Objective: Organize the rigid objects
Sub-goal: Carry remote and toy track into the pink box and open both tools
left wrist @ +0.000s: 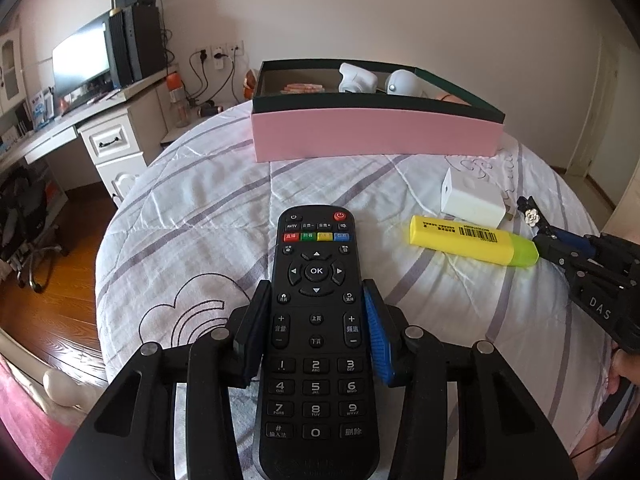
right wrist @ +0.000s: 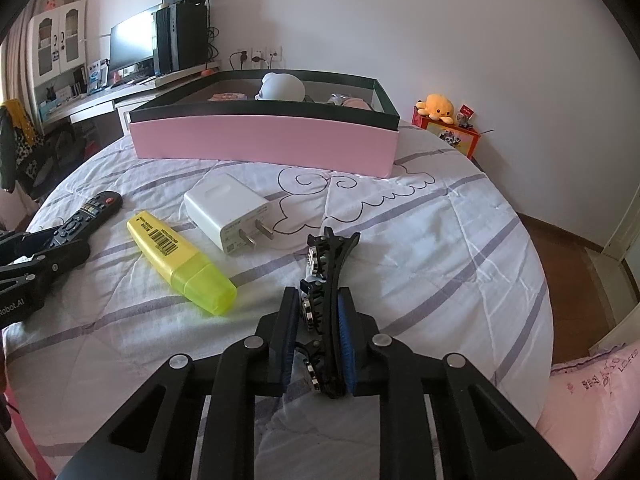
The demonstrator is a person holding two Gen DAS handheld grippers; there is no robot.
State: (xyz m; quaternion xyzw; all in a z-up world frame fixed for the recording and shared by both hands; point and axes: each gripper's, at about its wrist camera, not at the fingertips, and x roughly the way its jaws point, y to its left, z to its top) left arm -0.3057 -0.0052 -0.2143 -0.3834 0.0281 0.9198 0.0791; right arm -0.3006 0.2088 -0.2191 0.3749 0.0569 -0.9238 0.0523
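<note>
Up top, the pink box with a dark rim sits open on the quilt, holding a white rounded toy and some pinkish items too small to name. Left gripper is clamped on the black remote, its long axis pointing at the box. Right gripper grips a black hair clip with metal studs, pointing forward. Between them lie a yellow highlighter and a smooth white charger, just beside each other.
</note>
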